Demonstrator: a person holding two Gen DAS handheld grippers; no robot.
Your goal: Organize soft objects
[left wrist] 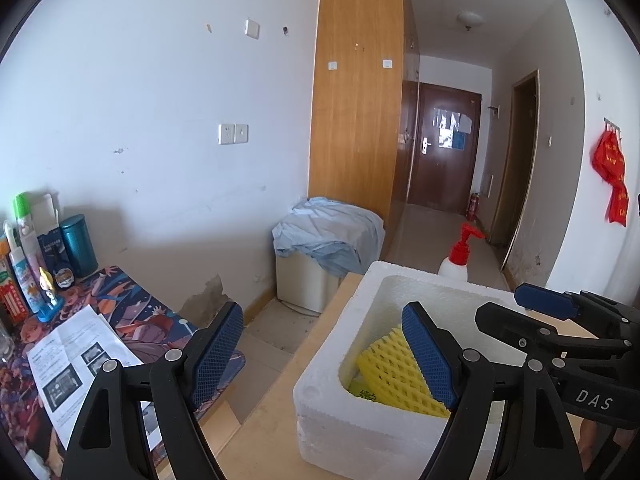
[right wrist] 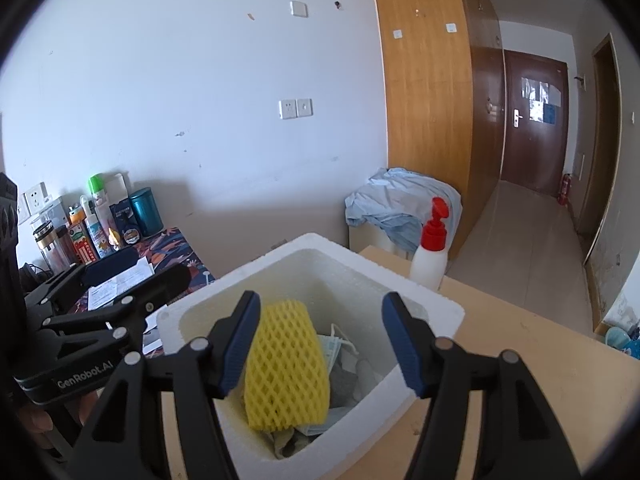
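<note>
A white foam box (left wrist: pixel 340 360) (right wrist: pixel 432 312) stands on a light wooden table (left wrist: pixel 264 420) (right wrist: pixel 540 360). A yellow foam net sleeve (left wrist: pixel 396 368) (right wrist: pixel 286 364) lies inside it on top of face masks (right wrist: pixel 336 348) and grey soft items. My left gripper (left wrist: pixel 324 356) is open and empty, above the box's left rim. My right gripper (right wrist: pixel 320 344) is open and empty, held over the box just above the yellow sleeve, not touching it. The right gripper also shows in the left wrist view (left wrist: pixel 532 308), and the left gripper in the right wrist view (right wrist: pixel 132 268).
A white pump bottle with a red top (left wrist: pixel 456 260) (right wrist: pixel 432 252) stands behind the box. A second desk at left has a patterned mat (left wrist: pixel 120 312), a paper sheet (left wrist: pixel 76 360) and several bottles (right wrist: pixel 92 236). A cloth-covered cabinet (left wrist: pixel 328 240) stands by the wardrobe.
</note>
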